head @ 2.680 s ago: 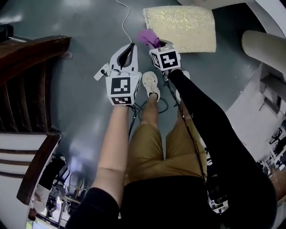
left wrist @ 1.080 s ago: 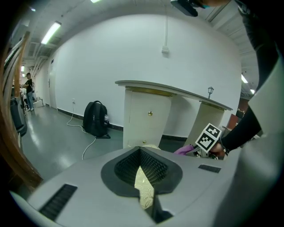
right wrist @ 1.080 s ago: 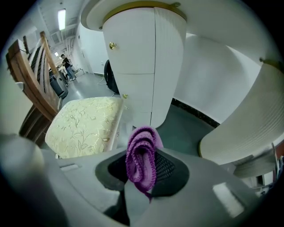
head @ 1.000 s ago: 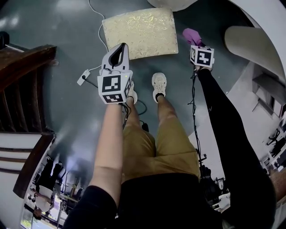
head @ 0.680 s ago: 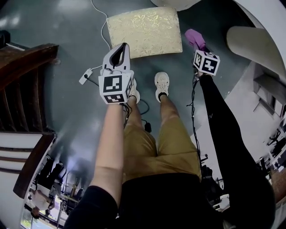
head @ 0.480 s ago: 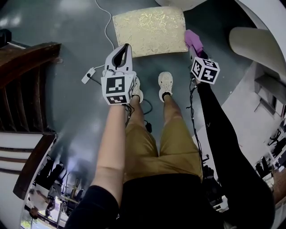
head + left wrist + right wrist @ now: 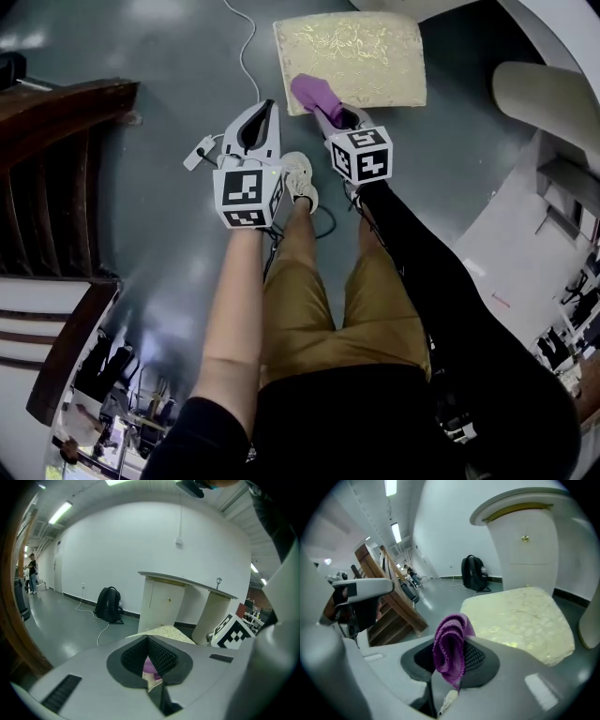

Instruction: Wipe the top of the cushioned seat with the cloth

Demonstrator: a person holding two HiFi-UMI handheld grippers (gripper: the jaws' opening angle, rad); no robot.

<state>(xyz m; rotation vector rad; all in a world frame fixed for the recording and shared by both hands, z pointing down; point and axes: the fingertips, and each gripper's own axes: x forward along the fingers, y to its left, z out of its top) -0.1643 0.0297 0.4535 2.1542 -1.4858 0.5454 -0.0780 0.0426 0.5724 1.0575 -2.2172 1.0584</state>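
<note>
Pinching the purple cloth [image 7: 450, 651] in the right tool [image 7: 330, 111], jaws closing on its lower fold and the rest bunching up past them. Holding it over the near left corner of the cushioned seat [image 7: 370, 52], a gold-patterned pad lying on the grey floor [image 7: 159, 84]; not showing whether cloth and cushion are touching. Holding the left tool [image 7: 266, 114] just beside the right one, jaws pressed together on nothing, pointing toward the seat's near edge.
</note>
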